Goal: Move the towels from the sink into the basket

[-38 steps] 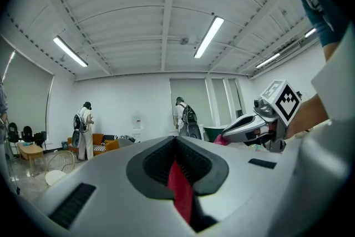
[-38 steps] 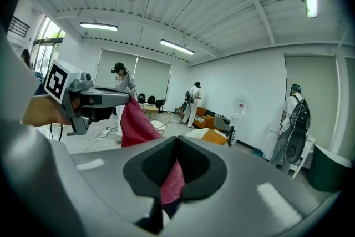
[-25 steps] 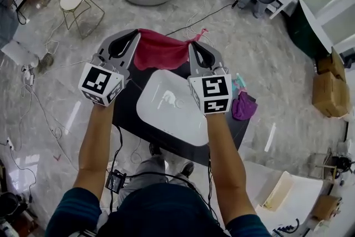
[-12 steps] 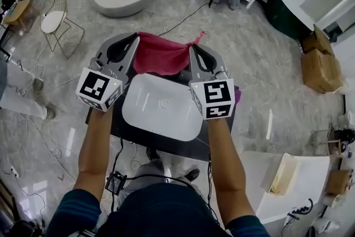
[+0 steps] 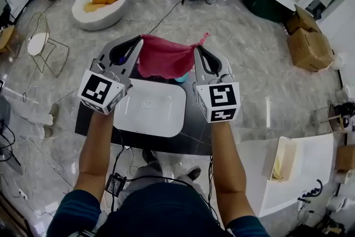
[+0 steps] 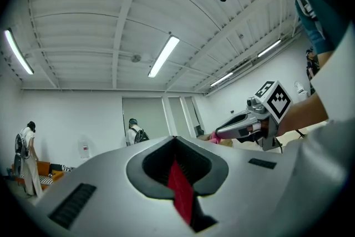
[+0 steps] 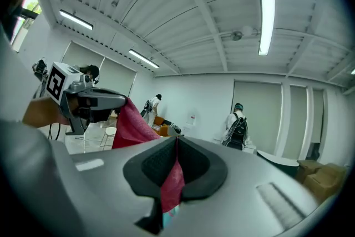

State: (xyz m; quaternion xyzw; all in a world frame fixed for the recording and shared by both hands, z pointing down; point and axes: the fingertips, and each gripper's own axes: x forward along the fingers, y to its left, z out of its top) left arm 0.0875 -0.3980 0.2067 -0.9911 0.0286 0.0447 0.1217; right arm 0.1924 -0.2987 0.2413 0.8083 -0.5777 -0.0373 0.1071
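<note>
A red towel (image 5: 165,57) hangs stretched in the air between my two grippers, above the far edge of the white sink (image 5: 150,108). My left gripper (image 5: 138,40) is shut on its left corner, my right gripper (image 5: 197,50) on its right corner. In the left gripper view, a strip of red towel (image 6: 178,191) is pinched between the jaws of the left gripper (image 6: 175,139). The right gripper view shows the towel (image 7: 173,183) clamped in the right gripper (image 7: 177,139), and the cloth runs over to the left gripper (image 7: 91,101). No basket is in view.
The sink sits in a dark counter (image 5: 191,133). A teal object (image 5: 181,79) peeks out under the towel. A white table (image 5: 294,175) stands at the lower right, cardboard boxes (image 5: 308,44) at the right, and a wire chair (image 5: 41,47) and round white seat (image 5: 102,0) at the far left.
Both grippers keep the red towel stretched between them. The sink has slid left beneath them, and the purple cloth at its right side has gone out of sight.
</note>
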